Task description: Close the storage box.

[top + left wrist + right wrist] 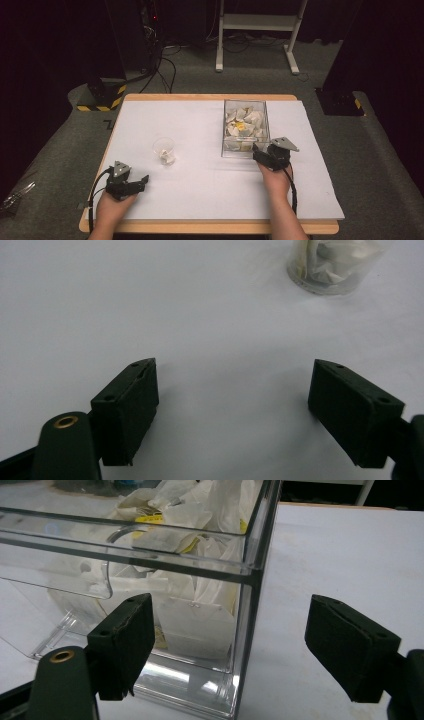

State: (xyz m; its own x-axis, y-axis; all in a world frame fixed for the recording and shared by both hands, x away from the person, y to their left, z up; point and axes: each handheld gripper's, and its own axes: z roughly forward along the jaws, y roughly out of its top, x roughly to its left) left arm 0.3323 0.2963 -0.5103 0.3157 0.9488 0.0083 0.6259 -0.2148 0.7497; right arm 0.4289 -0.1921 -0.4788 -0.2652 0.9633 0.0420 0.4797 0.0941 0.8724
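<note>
My left gripper (131, 184) sits at the lower left of the high view, jaws apart over bare white sheet (200, 185), nothing between them. The small clear cup (164, 148) holding a white packet stands just left of centre. My right gripper (266, 153) sits lower right of centre, jaws apart, nothing gripped, at the near corner of the clear box (245, 148), which is filled with white and yellow sachets (242, 122).

Wooden table (210, 227) – white sheet (200, 130), clear box (246, 150), small plastic cup (164, 148)
</note>
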